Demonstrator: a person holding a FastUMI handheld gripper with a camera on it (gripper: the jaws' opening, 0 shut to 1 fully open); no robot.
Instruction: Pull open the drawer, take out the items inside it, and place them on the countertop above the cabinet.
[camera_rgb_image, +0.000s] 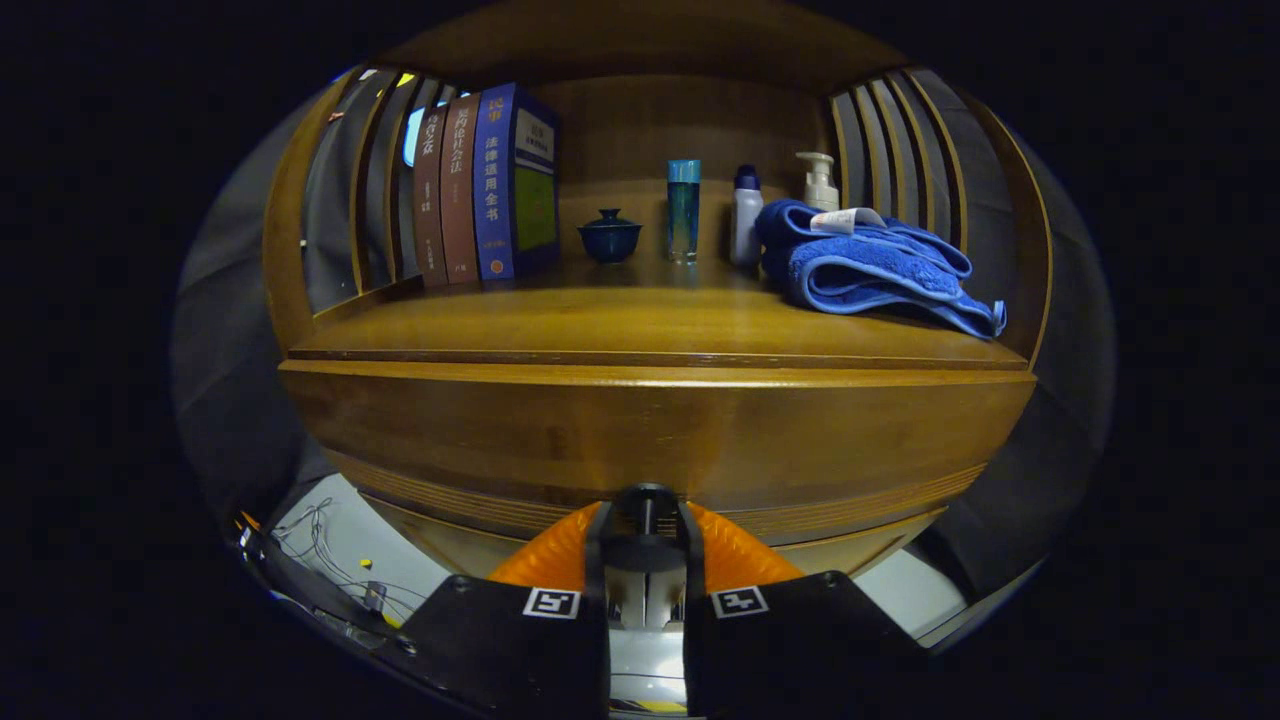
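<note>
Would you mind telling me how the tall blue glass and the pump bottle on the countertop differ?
The tall blue glass is see-through and blue; the pump bottle is opaque and pale. The glass has a plain flat top, while the bottle carries a pump head. The glass stands apart beside the small lidded cup; the bottle is partly hidden behind the blue towel. Both stand upright on the countertop.

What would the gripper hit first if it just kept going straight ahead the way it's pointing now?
Most likely nothing new: the gripper already sits at the drawer front, its jaws nearly together around what looks like the dark knob. Whether they press it is unclear.
</note>
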